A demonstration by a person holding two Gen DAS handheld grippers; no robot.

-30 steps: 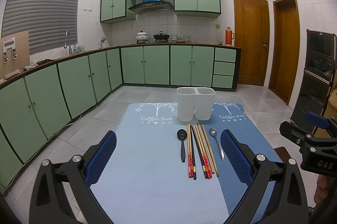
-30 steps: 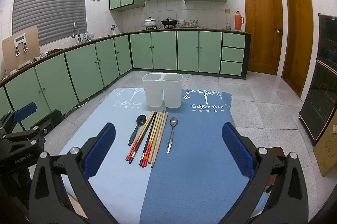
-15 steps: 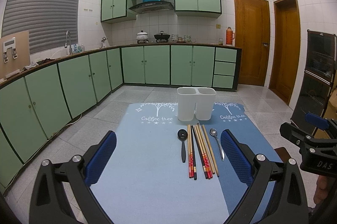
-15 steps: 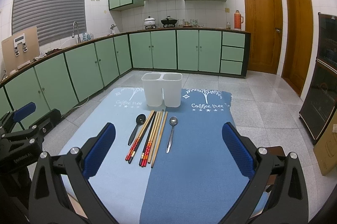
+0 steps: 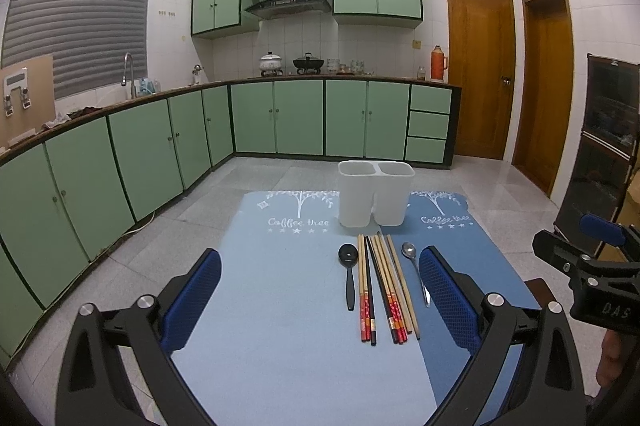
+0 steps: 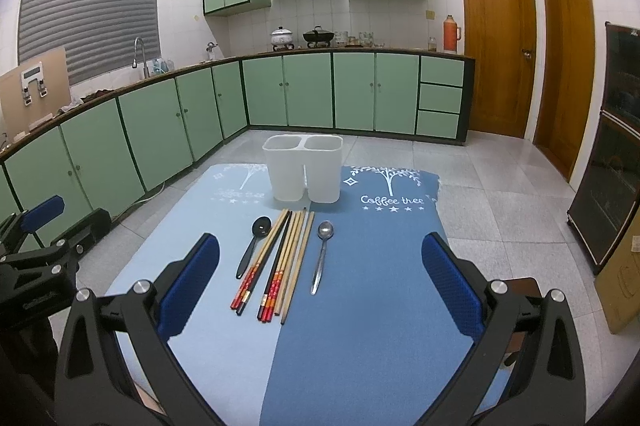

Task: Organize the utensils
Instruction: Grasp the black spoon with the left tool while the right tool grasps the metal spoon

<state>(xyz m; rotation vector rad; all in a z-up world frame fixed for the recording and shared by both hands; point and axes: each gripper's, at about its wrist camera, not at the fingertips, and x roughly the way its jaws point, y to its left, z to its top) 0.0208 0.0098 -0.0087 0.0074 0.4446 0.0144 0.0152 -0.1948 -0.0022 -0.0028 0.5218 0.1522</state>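
White two-compartment holder (image 6: pixel 303 168) stood upright on blue mat (image 6: pixel 372 306), chopsticks (image 6: pixel 280 262) laid just before it, black spoon (image 6: pixel 253 245) and steel spoon (image 6: pixel 321 255) flanking them, left gripper (image 5: pixel 320 300) and right gripper (image 6: pixel 320 284) both held spread wide, nothing gripped.

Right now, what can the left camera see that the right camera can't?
Only the left camera shows the right tool, poking in at its right edge.

Only the right camera shows the left tool, at its left edge, and a cardboard box on the floor at far right.

Both show the mat, the white holder, a black spoon, the chopsticks, a metal spoon, and each camera's own open blue pads.
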